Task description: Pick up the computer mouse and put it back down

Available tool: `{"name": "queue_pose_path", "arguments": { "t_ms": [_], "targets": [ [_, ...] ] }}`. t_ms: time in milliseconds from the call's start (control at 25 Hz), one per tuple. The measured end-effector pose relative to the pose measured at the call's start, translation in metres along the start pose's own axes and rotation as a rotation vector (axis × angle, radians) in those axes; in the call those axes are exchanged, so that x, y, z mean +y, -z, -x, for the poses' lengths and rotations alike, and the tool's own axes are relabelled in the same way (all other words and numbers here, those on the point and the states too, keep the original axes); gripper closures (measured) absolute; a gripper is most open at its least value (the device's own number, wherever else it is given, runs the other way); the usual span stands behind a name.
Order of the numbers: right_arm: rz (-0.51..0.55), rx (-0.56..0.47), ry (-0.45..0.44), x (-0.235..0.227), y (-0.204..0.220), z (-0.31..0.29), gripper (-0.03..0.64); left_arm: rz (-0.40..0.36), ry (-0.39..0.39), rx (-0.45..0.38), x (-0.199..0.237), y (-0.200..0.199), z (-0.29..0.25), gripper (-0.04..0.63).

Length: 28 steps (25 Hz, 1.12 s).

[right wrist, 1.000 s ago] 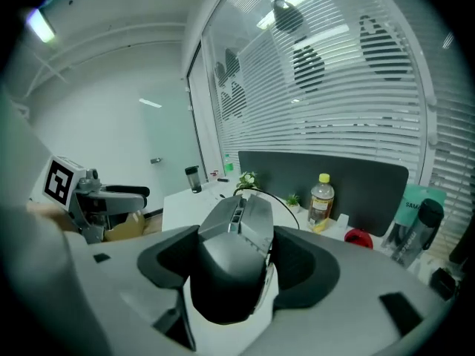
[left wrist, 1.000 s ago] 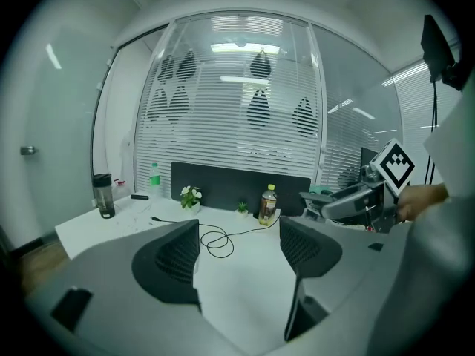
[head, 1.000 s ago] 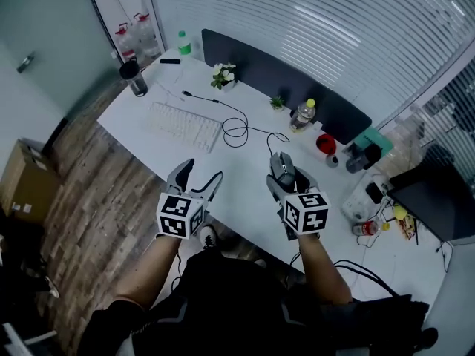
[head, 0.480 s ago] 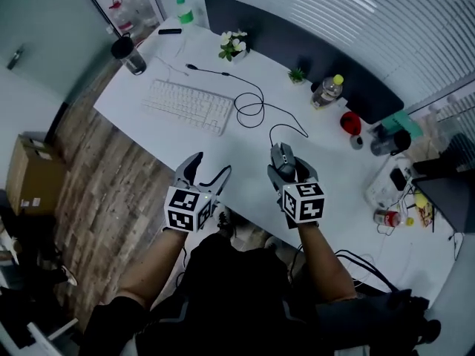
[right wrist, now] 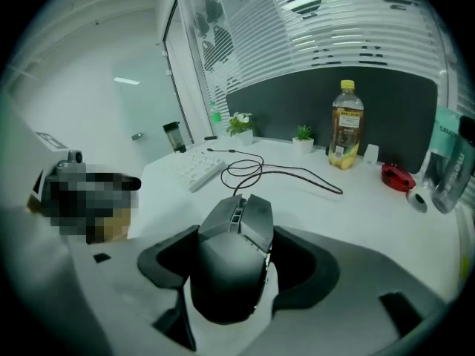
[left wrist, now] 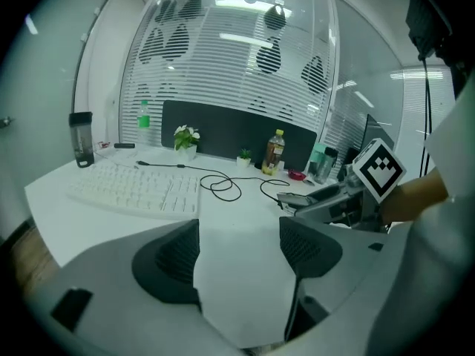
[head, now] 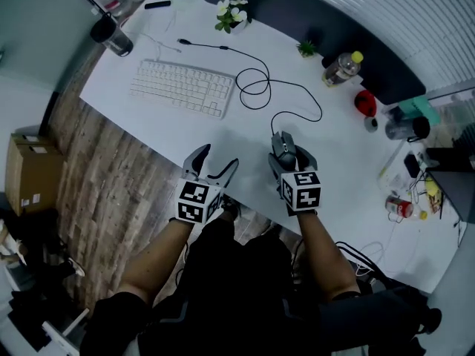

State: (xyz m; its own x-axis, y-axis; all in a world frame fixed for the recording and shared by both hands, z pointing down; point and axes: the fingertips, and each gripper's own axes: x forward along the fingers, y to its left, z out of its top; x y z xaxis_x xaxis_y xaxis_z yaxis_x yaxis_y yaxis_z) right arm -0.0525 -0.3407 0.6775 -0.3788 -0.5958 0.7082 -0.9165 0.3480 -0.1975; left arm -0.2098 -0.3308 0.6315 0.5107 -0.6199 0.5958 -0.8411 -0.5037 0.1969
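Note:
The dark grey computer mouse (head: 283, 147) (right wrist: 234, 251) sits between the jaws of my right gripper (head: 291, 154) (right wrist: 239, 262), which is shut on it. It hangs low over the white table (head: 341, 162), close to the front edge. Its black cable (head: 256, 95) runs in loops toward the back. My left gripper (head: 217, 158) (left wrist: 237, 247) is open, with nothing between its fingers, at the table's front edge left of the mouse. The frames do not show whether the mouse touches the table.
A white keyboard (head: 182, 87) lies to the left of the cable. A dark tumbler (head: 111, 34) stands at the far left. Along the back are a small plant (head: 231, 15), a drink bottle (head: 341, 69) and a red dish (head: 365, 102). Clutter fills the right end.
Both grippers have come down toward the table. The mouse stayed between the right gripper's jaws the whole way. The left gripper stayed open.

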Motion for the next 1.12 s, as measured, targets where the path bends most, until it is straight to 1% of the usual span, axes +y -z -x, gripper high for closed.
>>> {"name": "queue_pose_path", "arguments": {
  "t_ms": [360, 560, 800, 920, 1120],
  "targets": [
    [0.025, 0.034, -0.014, 0.018, 0.007, -0.038, 0.316, 0.018, -0.024, 0.016, 0.022, 0.019, -0.009, 0.242],
    [0.028, 0.043, 0.009, 0.018, 0.017, -0.055, 0.316, 0.024, -0.061, 0.031, 0.034, 0.035, -0.011, 0.242],
    [0.084, 0.044, 0.027, 0.019, 0.016, -0.061, 0.313, 0.050, -0.046, 0.049, 0.038, 0.049, -0.014, 0.242],
    [0.106, 0.039, 0.038, 0.020, 0.018, -0.061, 0.313, 0.049, -0.037, 0.056, 0.033, 0.053, -0.013, 0.243],
    [0.114, 0.034, 0.046, 0.019, 0.018, -0.061, 0.313, 0.045, -0.030, 0.056, 0.028, 0.053, -0.012, 0.242]
  ]
}}
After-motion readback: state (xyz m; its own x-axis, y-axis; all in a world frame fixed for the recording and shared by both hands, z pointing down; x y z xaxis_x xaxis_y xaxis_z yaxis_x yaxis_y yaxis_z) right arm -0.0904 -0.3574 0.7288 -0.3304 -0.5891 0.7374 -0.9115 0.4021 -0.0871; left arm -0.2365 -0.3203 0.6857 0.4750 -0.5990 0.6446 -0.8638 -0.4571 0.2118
